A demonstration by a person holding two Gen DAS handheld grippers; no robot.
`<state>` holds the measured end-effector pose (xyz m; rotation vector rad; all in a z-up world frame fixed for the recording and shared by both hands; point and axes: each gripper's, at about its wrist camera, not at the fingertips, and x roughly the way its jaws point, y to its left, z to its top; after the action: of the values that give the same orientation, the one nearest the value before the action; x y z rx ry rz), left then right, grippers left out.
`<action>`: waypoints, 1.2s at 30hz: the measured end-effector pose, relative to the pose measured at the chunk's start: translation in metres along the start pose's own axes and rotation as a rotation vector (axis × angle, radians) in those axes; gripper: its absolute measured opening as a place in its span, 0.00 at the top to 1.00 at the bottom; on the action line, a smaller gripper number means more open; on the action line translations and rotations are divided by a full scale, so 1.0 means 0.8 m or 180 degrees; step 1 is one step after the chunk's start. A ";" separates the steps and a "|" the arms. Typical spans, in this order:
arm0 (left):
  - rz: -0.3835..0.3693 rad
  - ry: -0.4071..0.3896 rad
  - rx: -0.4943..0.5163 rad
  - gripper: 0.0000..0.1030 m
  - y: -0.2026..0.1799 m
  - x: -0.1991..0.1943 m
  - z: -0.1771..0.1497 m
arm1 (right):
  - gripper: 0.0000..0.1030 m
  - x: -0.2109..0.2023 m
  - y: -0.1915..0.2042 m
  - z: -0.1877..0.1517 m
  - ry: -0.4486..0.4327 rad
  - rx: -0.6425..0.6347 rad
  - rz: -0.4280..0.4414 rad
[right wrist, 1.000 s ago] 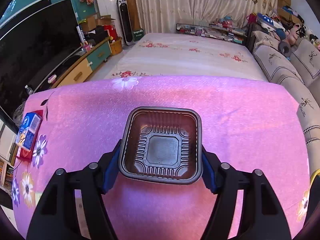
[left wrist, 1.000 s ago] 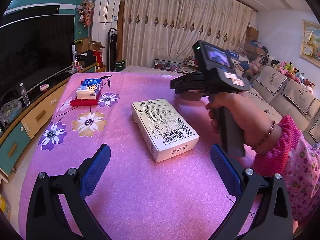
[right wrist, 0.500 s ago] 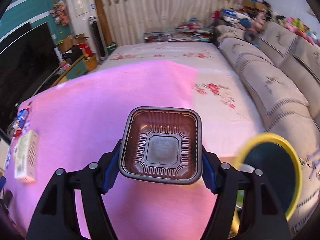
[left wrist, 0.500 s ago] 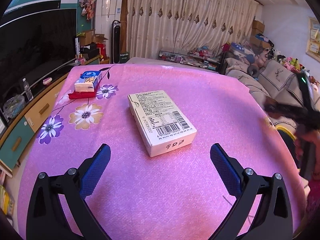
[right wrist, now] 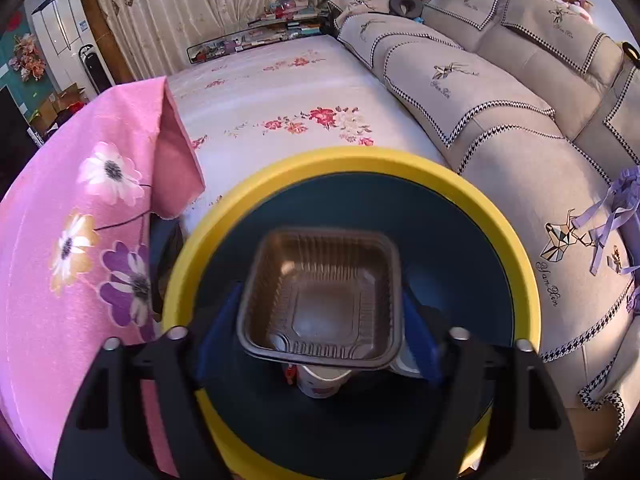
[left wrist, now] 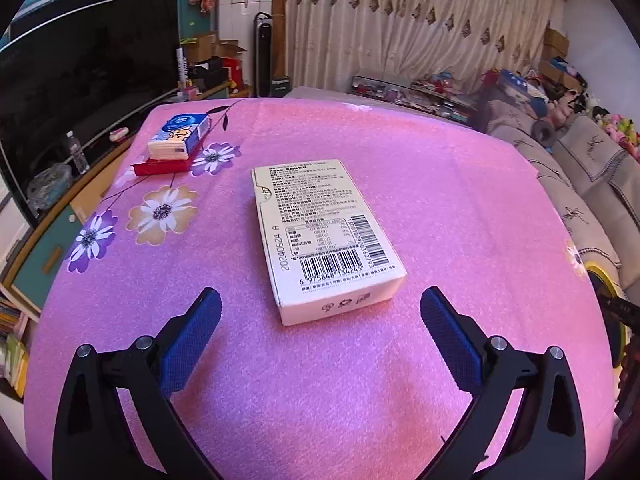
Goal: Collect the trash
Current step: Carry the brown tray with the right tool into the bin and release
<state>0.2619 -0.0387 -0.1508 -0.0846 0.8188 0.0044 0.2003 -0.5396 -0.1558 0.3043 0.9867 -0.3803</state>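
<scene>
**Brown tray over the yellow-rimmed bin; printed box waits on the pink desk**

The cream carton (left wrist: 326, 236) lying flat on the pink desk (left wrist: 460, 208) shows its printed back: the date code "20240624 A" runs along its left edge, a barcode sits near the close end with digits that begin "6 975848", and a second barcode stands sideways at the right. The blocks of small text and the table above them are too fine to read. At the far left corner a blue and white tissue pack (left wrist: 179, 137) with a cartoon figure rests on a flat red box (left wrist: 160, 167). The sofa cover (right wrist: 560, 264) beside the bin carries a geometric deer and a script word I cannot read for sure.

The bin (right wrist: 224, 216) has a yellow rim and a dark inside. In it lie a white paper cup (right wrist: 322, 382) with red print and a pale piece of plastic just right of it.

The brown ribbed plastic tray (right wrist: 320, 300) is empty and hangs over the bin's mouth between the blue pads of the right tool (right wrist: 318, 326), whose jaws are opening; the blurred pads sit just beside the tray's sides. The left tool (left wrist: 320, 324) stands wide and holds nothing, the carton's near end just ahead of its tips.
</scene>
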 end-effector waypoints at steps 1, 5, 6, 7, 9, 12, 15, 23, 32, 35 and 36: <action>0.0022 -0.0005 -0.0017 0.05 -0.001 0.002 0.002 | 0.18 0.002 0.001 0.003 -0.0014 0.0018 0.0010; 0.0170 0.0000 -0.0057 0.05 -0.006 0.011 0.009 | 0.17 0.000 -0.009 0.000 -0.0085 0.0047 0.0040; 0.0206 0.0006 -0.0057 0.05 -0.008 0.014 0.011 | 0.17 0.000 -0.011 0.001 -0.0092 0.0055 0.0053; 0.0243 0.0018 -0.0064 0.05 -0.009 0.016 0.013 | 0.17 -0.001 -0.014 -0.001 -0.0101 0.0053 0.0069; 0.0273 0.0042 -0.0085 0.05 -0.011 0.022 0.018 | 0.17 -0.005 -0.014 -0.003 -0.0119 0.0044 0.0079; 0.0289 0.0076 -0.0147 0.05 -0.011 0.031 0.029 | 0.17 -0.011 -0.014 -0.005 -0.0136 0.0033 0.0115; 0.0291 0.0128 -0.0240 0.05 -0.008 0.040 0.043 | 0.17 -0.020 -0.011 -0.003 -0.0142 0.0041 0.0171; 0.0394 0.0235 -0.0321 0.08 -0.002 0.070 0.073 | 0.17 -0.028 -0.010 -0.003 -0.0135 0.0028 0.0300; 0.0296 0.0434 -0.0173 0.28 -0.007 0.101 0.072 | 0.17 -0.045 -0.019 -0.008 -0.0190 0.0031 0.0355; 0.0208 0.0443 -0.0073 0.29 -0.016 0.099 0.068 | 0.17 -0.053 -0.023 -0.011 -0.0218 0.0028 0.0373; 0.0155 0.0450 -0.0036 0.29 -0.022 0.096 0.065 | 0.17 -0.054 -0.025 -0.012 -0.0222 0.0028 0.0381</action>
<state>0.3529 -0.0545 -0.1698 -0.0762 0.9620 0.0496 0.1631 -0.5462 -0.1253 0.3542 0.8942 -0.2845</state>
